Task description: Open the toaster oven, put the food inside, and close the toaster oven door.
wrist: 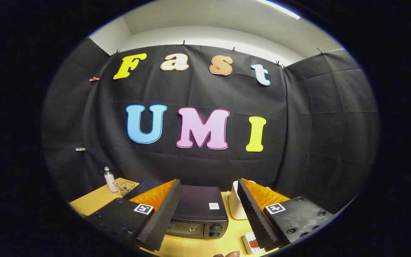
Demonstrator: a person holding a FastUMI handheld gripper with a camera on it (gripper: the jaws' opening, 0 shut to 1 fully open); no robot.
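A black toaster oven (200, 214) stands on the wooden table (91, 203), its top and its front with two knobs showing between my fingers and slightly beyond them. Its door looks closed. My gripper (211, 210) is open, held above the table and well short of the oven, with nothing between its fingers. A small white dish with reddish food (252, 243) sits near the table's front, by the right finger (257, 217) and partly hidden by it.
A white mug-like container (236, 205) stands right of the oven. At the back left are a small clear bottle (110, 180) and a wire basket (127, 187). A fingertip (228, 254) shows at the near edge.
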